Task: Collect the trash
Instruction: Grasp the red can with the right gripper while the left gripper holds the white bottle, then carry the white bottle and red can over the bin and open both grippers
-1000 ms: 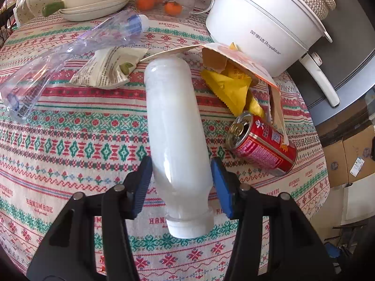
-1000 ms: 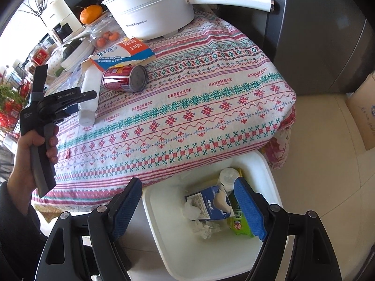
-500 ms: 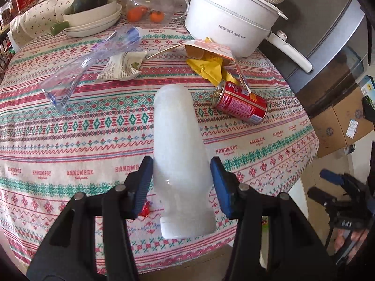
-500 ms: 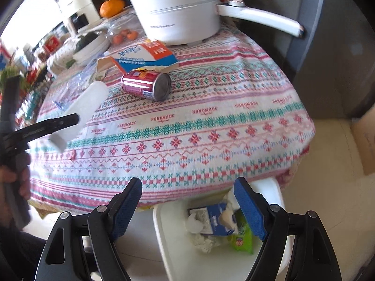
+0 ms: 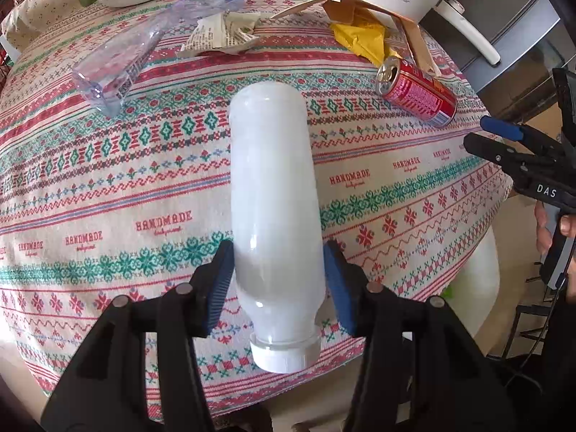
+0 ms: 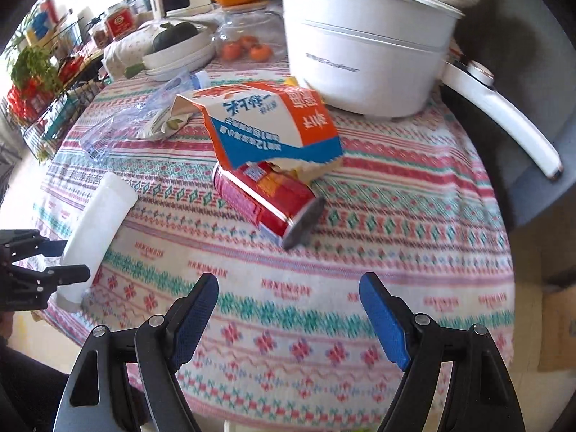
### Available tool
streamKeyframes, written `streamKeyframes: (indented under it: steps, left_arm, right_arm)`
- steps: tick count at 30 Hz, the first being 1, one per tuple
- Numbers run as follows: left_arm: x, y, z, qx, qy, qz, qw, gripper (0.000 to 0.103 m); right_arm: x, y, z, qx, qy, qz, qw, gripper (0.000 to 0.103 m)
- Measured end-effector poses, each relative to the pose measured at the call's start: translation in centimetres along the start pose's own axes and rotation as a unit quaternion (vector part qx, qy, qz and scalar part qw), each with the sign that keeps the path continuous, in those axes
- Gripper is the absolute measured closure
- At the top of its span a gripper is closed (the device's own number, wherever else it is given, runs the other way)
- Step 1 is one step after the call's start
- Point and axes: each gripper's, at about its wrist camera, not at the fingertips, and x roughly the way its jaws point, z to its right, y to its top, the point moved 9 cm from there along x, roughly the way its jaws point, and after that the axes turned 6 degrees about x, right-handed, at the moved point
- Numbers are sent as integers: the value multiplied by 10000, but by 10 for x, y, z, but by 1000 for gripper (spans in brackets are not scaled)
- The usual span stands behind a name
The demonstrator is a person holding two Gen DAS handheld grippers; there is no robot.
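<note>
My left gripper [image 5: 279, 280] is shut on a white plastic bottle [image 5: 273, 194] with its cap end toward me, held above the patterned tablecloth [image 5: 108, 180]; the bottle also shows in the right wrist view [image 6: 95, 223]. My right gripper [image 6: 288, 309] is open and empty, over the table's near edge, facing a red can [image 6: 268, 199] that lies on its side. A torn orange-and-blue carton [image 6: 266, 122] leans over the can. A crushed clear bottle [image 5: 151, 43], a paper wrapper [image 5: 223, 32] and a yellow wrapper [image 5: 363, 37] lie farther back.
A white pot [image 6: 360, 46] with a long handle [image 6: 504, 122] stands at the back right. Stacked plates [image 6: 176, 54], a glass jar of small oranges [image 6: 248, 39] and a wire rack [image 6: 43, 108] are at the back left. The white bin [image 5: 482, 270] shows below the table's edge.
My right gripper has risen from over the white bin to the table's edge and now faces the can. My left gripper has lifted the white bottle off the table and drawn it back.
</note>
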Motion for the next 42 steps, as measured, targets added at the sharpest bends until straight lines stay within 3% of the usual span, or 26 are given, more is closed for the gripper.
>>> streamKeyframes:
  steps: [5, 12, 14, 15, 17, 23, 30, 42]
  left_arm:
    - [8, 10, -5, -266, -58, -26, 9996, 51]
    - [-7, 23, -9, -413, -36, 261, 9988, 52]
    - [-10, 25, -8, -386, -53, 298, 9988, 52]
    - [-12, 24, -6, -366, -61, 309, 9988, 52]
    - [-15, 21, -5, -334, -58, 330, 9989, 52]
    - [-29, 6, 2, -296, -144, 409, 9986, 52]
    - [-49, -3, 17, -168, -313, 554, 9978, 52]
    - [-63, -15, 57, 53, -522, 711, 9961, 52]
  right_arm:
    - [25, 25, -13, -421, -60, 4, 9991, 21]
    - [46, 50, -24, -840, -17, 92, 9964, 22]
    - [53, 47, -26, -923, -57, 5, 9957, 25]
    - [55, 46, -26, -1002, -146, -4, 9949, 34]
    - [58, 41, -26, -1065, -245, 45, 9940, 37]
    - [40, 20, -30, -784, -120, 96, 9968, 39]
    - [-1, -7, -32, 178, 437, 56, 9989, 42]
    - [-40, -62, -15, 922, 365, -140, 9950, 44]
